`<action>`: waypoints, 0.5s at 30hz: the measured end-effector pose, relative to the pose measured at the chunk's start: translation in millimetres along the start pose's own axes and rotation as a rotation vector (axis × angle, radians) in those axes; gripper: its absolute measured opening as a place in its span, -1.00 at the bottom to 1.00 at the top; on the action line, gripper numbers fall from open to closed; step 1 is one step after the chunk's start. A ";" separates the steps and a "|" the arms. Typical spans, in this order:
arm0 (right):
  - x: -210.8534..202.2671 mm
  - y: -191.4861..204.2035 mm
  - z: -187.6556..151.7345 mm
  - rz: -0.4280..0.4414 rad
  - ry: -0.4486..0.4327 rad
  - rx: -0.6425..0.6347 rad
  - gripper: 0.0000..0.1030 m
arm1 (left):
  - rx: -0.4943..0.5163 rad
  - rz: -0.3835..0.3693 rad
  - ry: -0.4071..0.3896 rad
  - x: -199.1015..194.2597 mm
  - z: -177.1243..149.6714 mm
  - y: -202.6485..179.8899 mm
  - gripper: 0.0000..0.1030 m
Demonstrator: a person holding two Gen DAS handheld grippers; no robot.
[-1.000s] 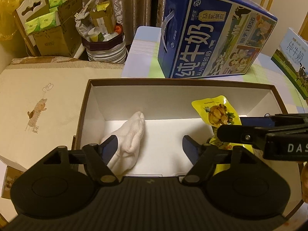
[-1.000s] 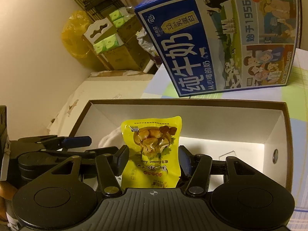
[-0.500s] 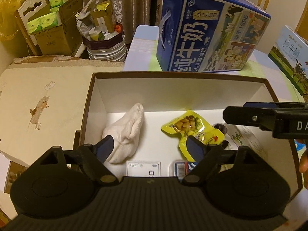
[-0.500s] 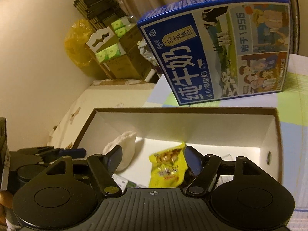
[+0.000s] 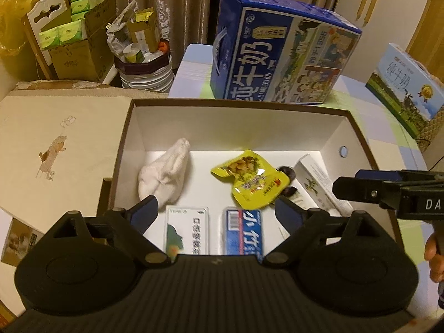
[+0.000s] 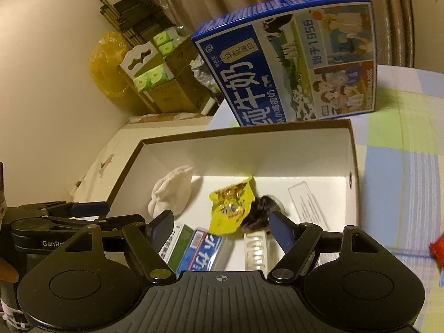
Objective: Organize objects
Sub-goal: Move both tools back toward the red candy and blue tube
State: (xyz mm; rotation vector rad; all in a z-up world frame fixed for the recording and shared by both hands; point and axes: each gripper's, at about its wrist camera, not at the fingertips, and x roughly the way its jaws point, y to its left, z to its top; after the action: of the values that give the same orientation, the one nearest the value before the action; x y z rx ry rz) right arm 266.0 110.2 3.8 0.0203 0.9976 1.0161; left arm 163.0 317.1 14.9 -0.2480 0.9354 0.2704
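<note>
Curtains and a blue milk carton (image 5: 280, 52) back our brown box (image 5: 241, 105). Mid-frame inside lies the yellow snack pouch (image 5: 248, 179): light, crinkly, slippery, so we'd pinch its sealed edge. Our left gripper (image 5: 216, 212) and right gripper (image 6: 222, 222) both gape, empty.

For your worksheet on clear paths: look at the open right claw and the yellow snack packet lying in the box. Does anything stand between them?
Nothing visible does. The right claw hangs open above the box, and the yellow snack packet lies flat just ahead between its fingertips. The dark object sits beside the packet, to its right, not in front.
</note>
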 end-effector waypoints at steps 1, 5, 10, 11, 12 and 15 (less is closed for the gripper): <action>-3.7 0.3 -2.0 -0.001 -0.001 0.005 0.43 | -0.001 -0.002 -0.002 -3.2 -2.4 -1.8 0.73; -18.5 0.2 -11.7 0.003 -0.012 0.022 0.44 | -0.007 -0.005 -0.012 -15.0 -9.8 -7.9 0.75; -35.9 -1.2 -21.9 -0.001 -0.025 0.042 0.44 | -0.007 -0.011 -0.023 -28.7 -19.6 -17.6 0.76; -39.6 -1.6 -24.7 -0.002 -0.029 0.043 0.44 | -0.007 -0.013 -0.023 -30.9 -21.5 -20.0 0.76; -43.0 -1.5 -27.1 -0.002 -0.032 0.044 0.44 | -0.005 -0.017 -0.022 -33.4 -24.0 -22.8 0.76; -54.3 -1.0 -34.7 -0.003 -0.039 0.046 0.44 | -0.004 -0.029 -0.018 -39.1 -31.6 -29.8 0.76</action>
State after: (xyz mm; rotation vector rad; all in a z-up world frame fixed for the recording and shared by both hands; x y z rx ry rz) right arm 234.4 56.6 20.4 0.0767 0.9854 0.9863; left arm 127.0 274.2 31.5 -0.2617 0.9129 0.2477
